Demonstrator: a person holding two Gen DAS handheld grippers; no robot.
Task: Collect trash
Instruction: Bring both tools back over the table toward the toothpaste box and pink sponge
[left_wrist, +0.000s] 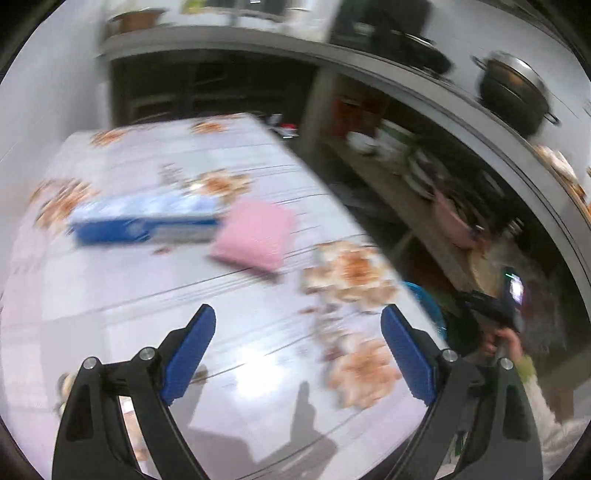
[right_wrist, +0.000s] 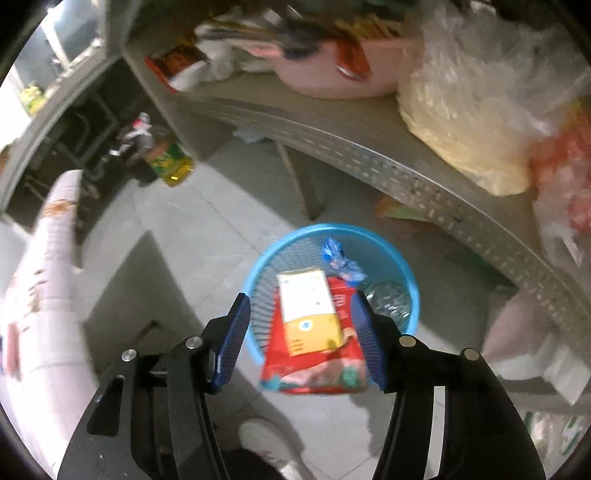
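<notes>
In the right wrist view a blue trash basket (right_wrist: 412, 299) stands on the floor below my right gripper (right_wrist: 301, 328). A red wrapper (right_wrist: 314, 373) and a white-and-yellow carton (right_wrist: 308, 314) hang between the open jaws over the basket, touching neither pad clearly. A blue crumpled wrapper (right_wrist: 338, 260) and clear plastic (right_wrist: 388, 301) lie in the basket. In the left wrist view my left gripper (left_wrist: 298, 347) is open and empty above the floral tablecloth (left_wrist: 110, 295). A blue box (left_wrist: 144, 221) and a pink pack (left_wrist: 255, 234) lie on it, ahead of the gripper.
A grey perforated shelf (right_wrist: 406, 173) with a pink basin (right_wrist: 332, 74) and plastic bags (right_wrist: 480, 110) overhangs the basket. A green-yellow bottle (right_wrist: 171, 162) stands on the floor. The table edge (right_wrist: 48, 277) is at left. My shoe (right_wrist: 266, 439) is below. Shelves with dishes (left_wrist: 424, 170) flank the table.
</notes>
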